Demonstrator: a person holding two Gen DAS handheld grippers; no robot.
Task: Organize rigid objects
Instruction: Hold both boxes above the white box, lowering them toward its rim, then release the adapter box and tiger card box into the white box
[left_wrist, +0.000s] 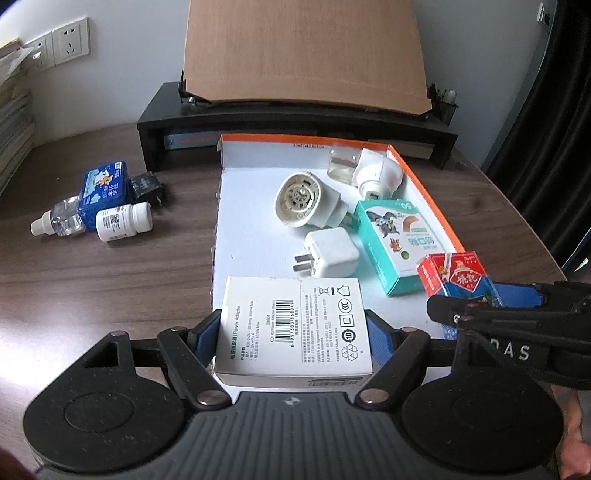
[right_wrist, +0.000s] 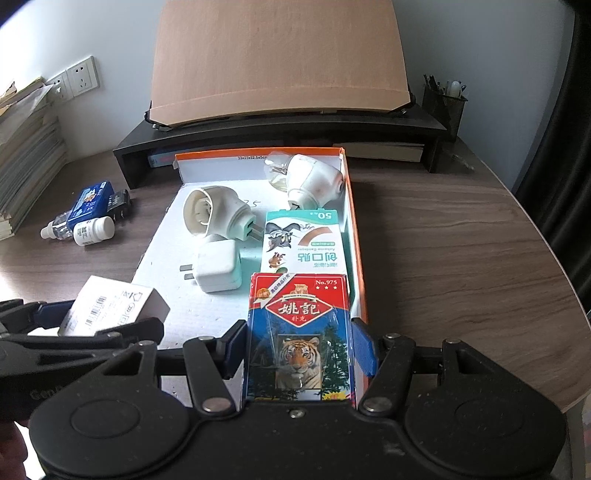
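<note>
My left gripper (left_wrist: 293, 332) is shut on a white power adapter box (left_wrist: 293, 325) over the near left end of the orange-rimmed white tray (left_wrist: 424, 184). My right gripper (right_wrist: 299, 350) is shut on a red and blue playing card pack (right_wrist: 299, 332) over the tray's near right corner (right_wrist: 360, 258). In the tray lie a white charger cube (left_wrist: 330, 256), a round white plug-in device (left_wrist: 301, 199), a second plug-in with a clear bottle (left_wrist: 369, 170) and a teal bandage box (left_wrist: 397, 243). The card pack (left_wrist: 458, 277) and right gripper (left_wrist: 491, 310) also show in the left wrist view.
On the wooden desk left of the tray lie a blue box (left_wrist: 105, 188), a black adapter (left_wrist: 149, 186), a white pill bottle (left_wrist: 123, 221) and a clear spray bottle (left_wrist: 61, 219). A black monitor stand (left_wrist: 295, 122) with brown board is behind. Paper stacks (right_wrist: 26, 155) stand left.
</note>
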